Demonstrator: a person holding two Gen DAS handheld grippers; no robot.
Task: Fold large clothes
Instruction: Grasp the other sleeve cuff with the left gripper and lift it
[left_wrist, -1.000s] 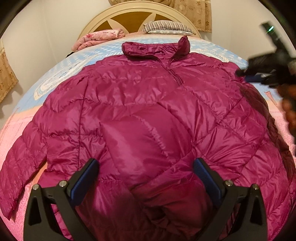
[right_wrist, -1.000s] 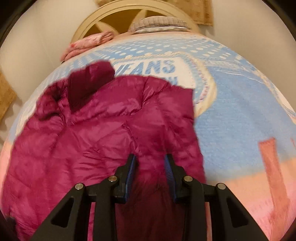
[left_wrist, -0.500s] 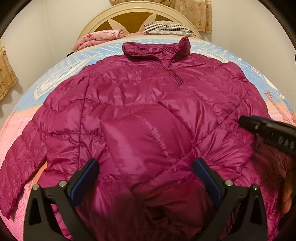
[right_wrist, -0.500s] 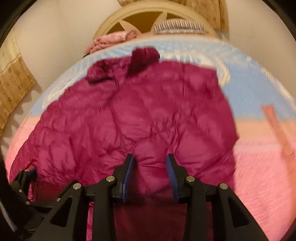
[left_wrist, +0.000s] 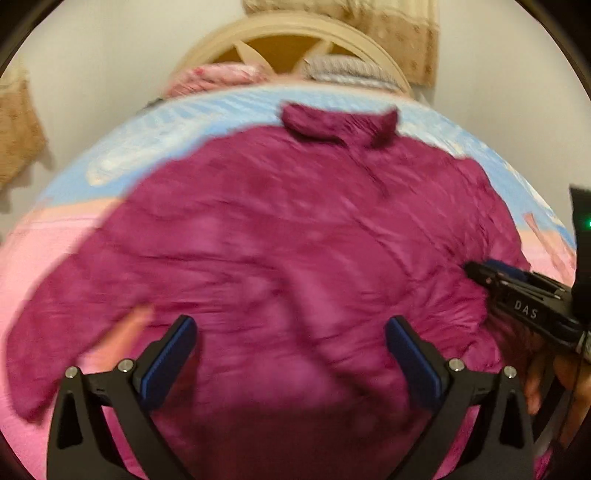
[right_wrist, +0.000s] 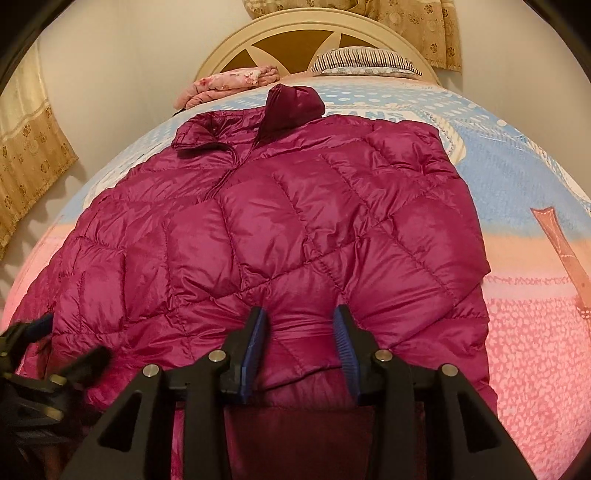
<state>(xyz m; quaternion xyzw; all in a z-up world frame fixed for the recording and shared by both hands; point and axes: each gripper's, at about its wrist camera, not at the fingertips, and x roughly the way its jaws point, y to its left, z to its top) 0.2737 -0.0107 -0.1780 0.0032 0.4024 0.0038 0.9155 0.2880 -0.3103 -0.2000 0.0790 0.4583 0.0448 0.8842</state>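
A magenta quilted puffer jacket (right_wrist: 295, 229) lies front-up on the bed, collar toward the headboard, its right sleeve folded in over the body. It also fills the blurred left wrist view (left_wrist: 288, 251). My right gripper (right_wrist: 300, 339) is narrowly parted with a fold of the jacket's lower part bulging between its blue pads; whether it pinches the cloth is unclear. My left gripper (left_wrist: 290, 350) is wide open over the jacket's lower front, holding nothing. The right gripper also shows at the right edge of the left wrist view (left_wrist: 517, 295). The left one shows at the lower left of the right wrist view (right_wrist: 40, 354).
The jacket lies on a pink and blue patterned bedspread (right_wrist: 524, 206). A cream headboard (right_wrist: 317, 33), a striped pillow (right_wrist: 365, 61) and a folded pink blanket (right_wrist: 229, 83) are at the far end. Curtains (right_wrist: 29, 155) hang at the left.
My right gripper swung from the jacket's right side down to its lower part and stays narrowly parted on the cloth. My left gripper has pulled back and tilted up, still wide open.
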